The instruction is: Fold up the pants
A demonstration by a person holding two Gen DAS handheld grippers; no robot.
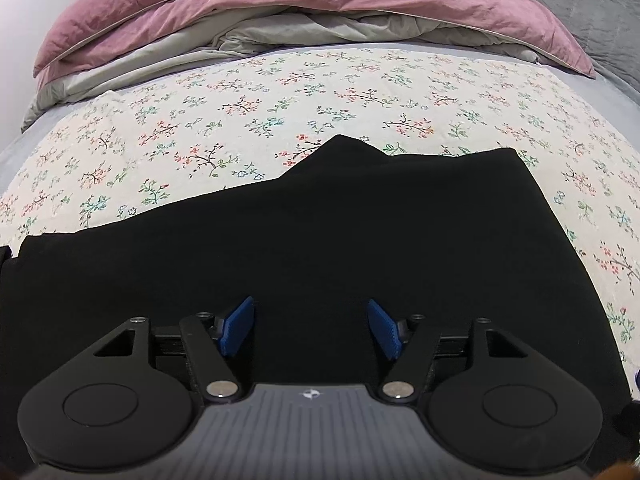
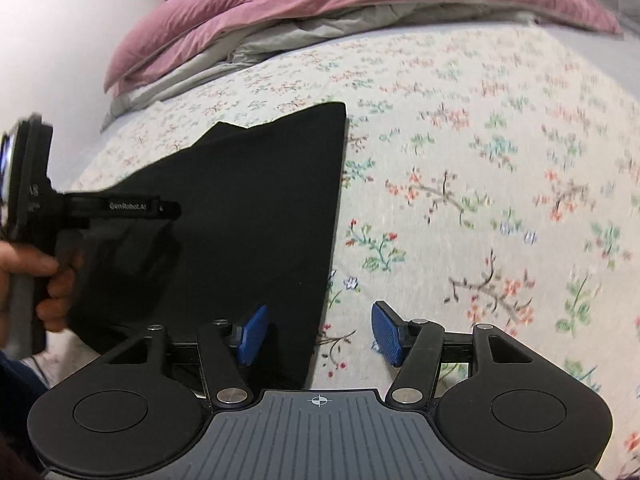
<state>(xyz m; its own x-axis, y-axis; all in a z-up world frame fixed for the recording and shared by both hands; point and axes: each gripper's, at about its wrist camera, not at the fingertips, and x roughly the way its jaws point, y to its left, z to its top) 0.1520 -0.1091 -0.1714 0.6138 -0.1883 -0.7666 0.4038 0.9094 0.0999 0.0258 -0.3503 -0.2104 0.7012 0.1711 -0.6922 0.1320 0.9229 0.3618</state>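
Black pants (image 1: 304,248) lie flat on the floral bedsheet (image 1: 208,120), already doubled into a broad panel with a straight edge toward 3 o'clock in the right wrist view. The left hand-held gripper (image 1: 311,330) hangs over the middle of the cloth, blue pads (image 1: 239,330) apart, with nothing between them. The right hand-held gripper (image 2: 316,336) straddles the panel's straight edge, jaws likewise apart and empty, one pad over cloth and the other over bare sheet: a stance that would suit taking that edge for a further fold. A hand (image 2: 36,276) at 9 o'clock carries the left tool. A pink duvet (image 1: 280,4) is bunched at 12 o'clock, well apart, leaving the sheet free as a folding surface.
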